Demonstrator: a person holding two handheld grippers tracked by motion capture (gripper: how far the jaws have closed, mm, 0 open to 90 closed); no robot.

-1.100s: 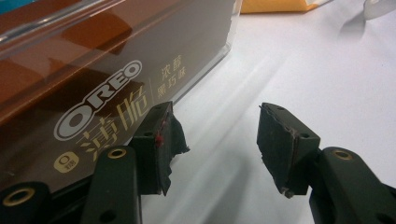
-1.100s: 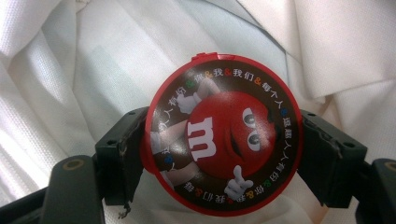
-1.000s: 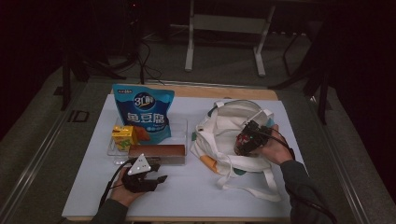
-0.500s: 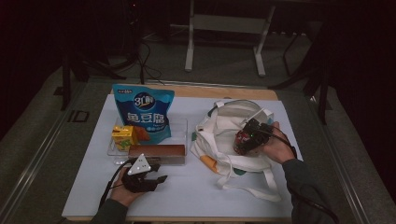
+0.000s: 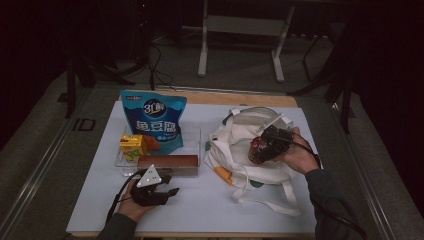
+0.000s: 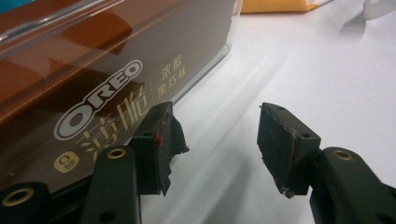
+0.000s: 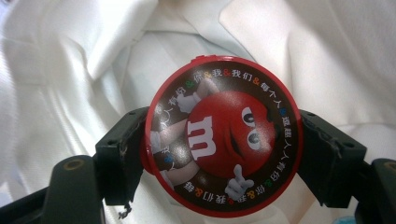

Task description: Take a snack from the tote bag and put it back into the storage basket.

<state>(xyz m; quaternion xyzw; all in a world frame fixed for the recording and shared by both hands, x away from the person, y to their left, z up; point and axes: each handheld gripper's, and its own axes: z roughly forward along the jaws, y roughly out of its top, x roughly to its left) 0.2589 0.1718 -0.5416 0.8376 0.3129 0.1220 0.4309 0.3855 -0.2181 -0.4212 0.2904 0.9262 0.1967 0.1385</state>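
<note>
My right gripper (image 5: 260, 149) is shut on a round red M&M's candy tub (image 7: 223, 135), held just above the white cloth tote bag (image 5: 240, 135); in the high view the tub (image 5: 258, 149) hangs over the bag's middle. Both jaws press on the tub's rim. My left gripper (image 5: 167, 185) rests on the white table near the front edge, jaws open with nothing between them (image 6: 212, 149). Right beside its left jaw lies a brown Oreo biscuit box (image 6: 93, 79), seen in the high view (image 5: 167, 162) in front of a clear tray (image 5: 196, 137).
A blue snack pouch (image 5: 155, 117) stands upright in the clear tray, with a yellow drink carton (image 5: 132, 147) beside it. The tote's straps (image 5: 270, 202) trail toward the front edge. A wooden table edge (image 5: 210, 96) runs along the back.
The right gripper has risen a little with the candy tub above the bag. The left gripper has stayed where it was.
</note>
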